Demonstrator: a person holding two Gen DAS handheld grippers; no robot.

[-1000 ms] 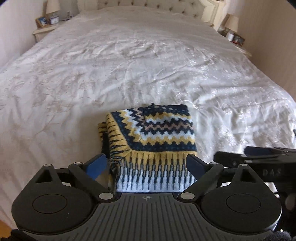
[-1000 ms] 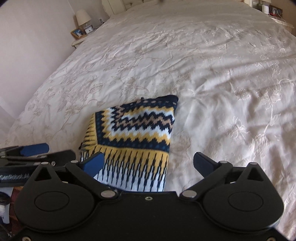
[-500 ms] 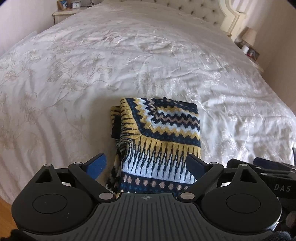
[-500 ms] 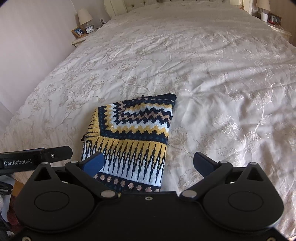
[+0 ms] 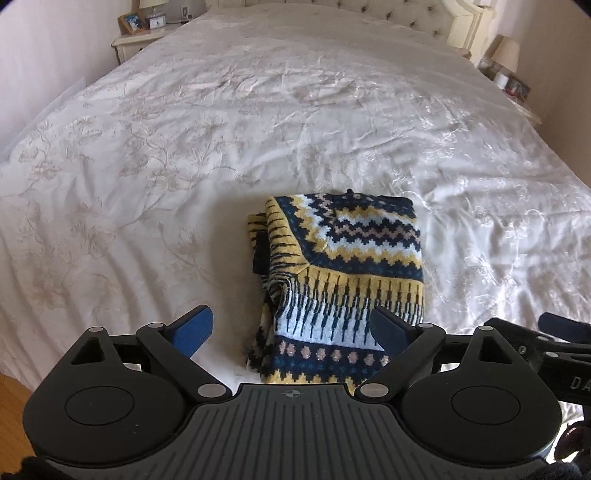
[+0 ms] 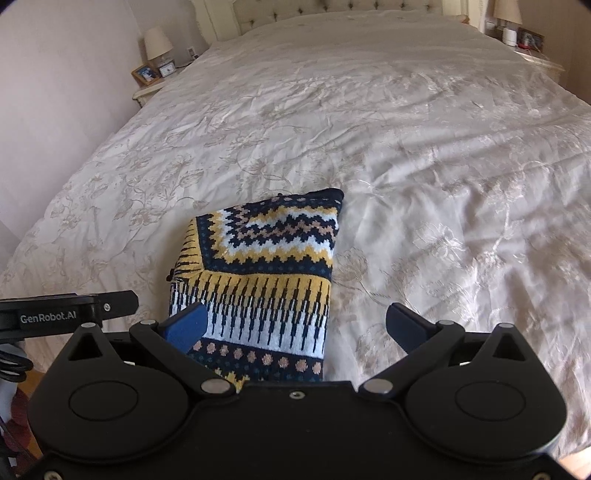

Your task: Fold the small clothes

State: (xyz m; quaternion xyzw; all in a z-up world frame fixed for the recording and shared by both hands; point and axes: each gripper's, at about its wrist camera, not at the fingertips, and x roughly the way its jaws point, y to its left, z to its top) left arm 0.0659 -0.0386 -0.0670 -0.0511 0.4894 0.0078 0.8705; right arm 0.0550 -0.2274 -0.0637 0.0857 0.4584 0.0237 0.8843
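A small knitted sweater (image 5: 343, 273) with navy, yellow, white and tan zigzag bands lies folded into a compact rectangle near the foot of the bed. It also shows in the right wrist view (image 6: 266, 273). My left gripper (image 5: 291, 328) is open and empty, hovering just in front of the sweater's near edge. My right gripper (image 6: 295, 325) is open and empty, over the sweater's near right corner. Neither touches the fabric.
The white embroidered bedspread (image 5: 258, 110) covers a wide bed with a tufted headboard (image 5: 388, 11). Nightstands with lamps and photo frames stand at both sides (image 5: 140, 33) (image 6: 532, 40). Wooden floor (image 5: 11, 402) shows at the bed's near left corner.
Both grippers have drawn back and risen from the sweater, so more of its near edge shows. The sweater stays folded in place.
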